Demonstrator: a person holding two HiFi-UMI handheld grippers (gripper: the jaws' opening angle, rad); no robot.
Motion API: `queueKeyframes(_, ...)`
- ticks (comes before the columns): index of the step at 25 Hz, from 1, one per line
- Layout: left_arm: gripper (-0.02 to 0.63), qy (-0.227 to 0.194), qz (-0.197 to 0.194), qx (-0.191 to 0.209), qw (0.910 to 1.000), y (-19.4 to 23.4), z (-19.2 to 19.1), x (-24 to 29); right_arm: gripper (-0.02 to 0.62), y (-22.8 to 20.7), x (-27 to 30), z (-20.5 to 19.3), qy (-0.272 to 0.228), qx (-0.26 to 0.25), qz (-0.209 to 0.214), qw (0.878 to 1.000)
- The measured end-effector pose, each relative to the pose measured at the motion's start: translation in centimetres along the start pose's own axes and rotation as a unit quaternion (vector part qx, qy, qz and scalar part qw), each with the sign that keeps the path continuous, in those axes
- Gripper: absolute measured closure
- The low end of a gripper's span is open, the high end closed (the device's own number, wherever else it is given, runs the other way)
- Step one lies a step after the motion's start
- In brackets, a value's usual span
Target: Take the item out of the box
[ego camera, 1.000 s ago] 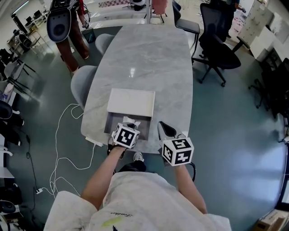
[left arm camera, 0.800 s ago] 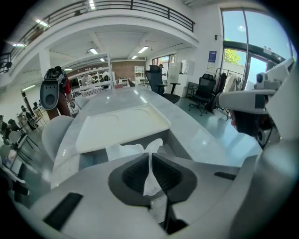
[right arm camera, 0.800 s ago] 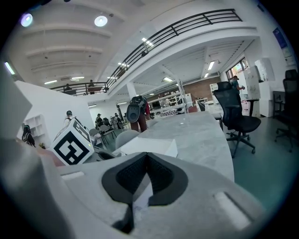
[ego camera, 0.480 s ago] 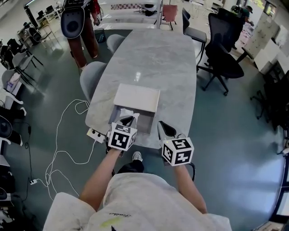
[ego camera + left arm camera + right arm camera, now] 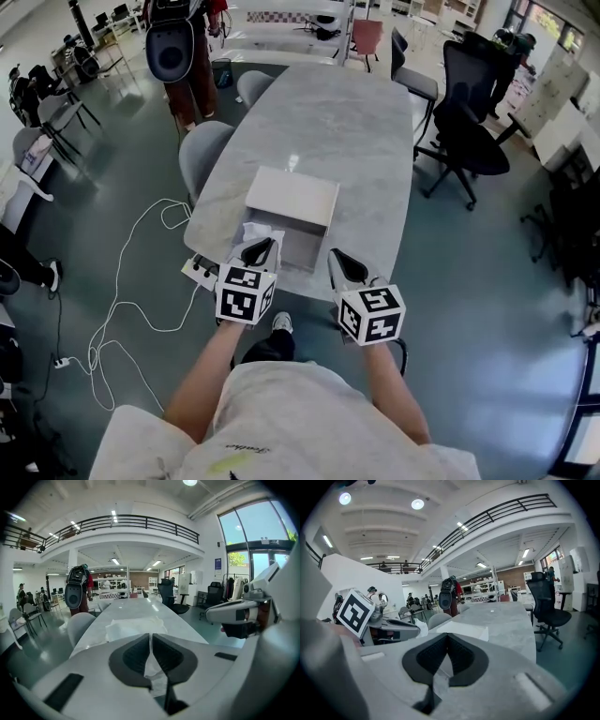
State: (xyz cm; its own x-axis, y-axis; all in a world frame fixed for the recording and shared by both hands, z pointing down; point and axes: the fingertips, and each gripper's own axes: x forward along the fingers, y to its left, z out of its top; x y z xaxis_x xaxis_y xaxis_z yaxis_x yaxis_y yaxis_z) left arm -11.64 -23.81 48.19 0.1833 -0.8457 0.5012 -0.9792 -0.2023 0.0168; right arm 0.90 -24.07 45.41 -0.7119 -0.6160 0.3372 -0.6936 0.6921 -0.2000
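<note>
- Surface: we list a long grey marbled table point(image 5: 319, 122) with rounded ends, and a white power strip point(image 5: 197, 272) hanging just off its near left corner.
- Room: we note an open hall with a grey-green floor point(image 5: 487, 281), a railed mezzanine point(image 5: 117, 524), grey chairs point(image 5: 202, 155) along the table's left side, a black office chair point(image 5: 473, 131) to the right, a white cable point(image 5: 122, 281) looping over the floor, and a person point(image 5: 187, 56) standing past the far left end.
- Box point(image 5: 302, 246): white and flat, at the table's near end; its lid point(image 5: 292, 195) covers the far half, and the near half lies open and grey inside.
- Item: we record a thin, crumpled white sheet point(image 5: 251, 231) rising from the box's open left side.
- Left gripper point(image 5: 262, 247): jaws pressed together on the sheet's edge, which shows between the pads point(image 5: 136, 656).
- Right gripper point(image 5: 339, 259): beside the box's right near corner, jaws together, nothing between them.
</note>
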Motion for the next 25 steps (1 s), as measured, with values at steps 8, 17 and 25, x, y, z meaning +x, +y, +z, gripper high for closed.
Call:
queueKeyframes(8, 0.581, -0.014, 0.008, -0.015, 0.9998, -0.3, -0.9, -1.9, 0.591, 1.1, -1.0, -0.2, -0.004, -0.01, 0.002, 1.0)
queueKeyframes(17, 0.581, -0.017, 0.007, -0.016, 0.9997, -0.8, -1.0, -2.4, 0.591, 1.4, -1.6, -0.4, -0.004, -0.012, 0.003, 1.0)
queueKeyframes(25, 0.581, -0.016, 0.006, -0.015, 0.9997, -1.1, -1.0, -2.4, 0.591, 1.4, -1.8, -0.3, -0.005, -0.013, 0.004, 1.0)
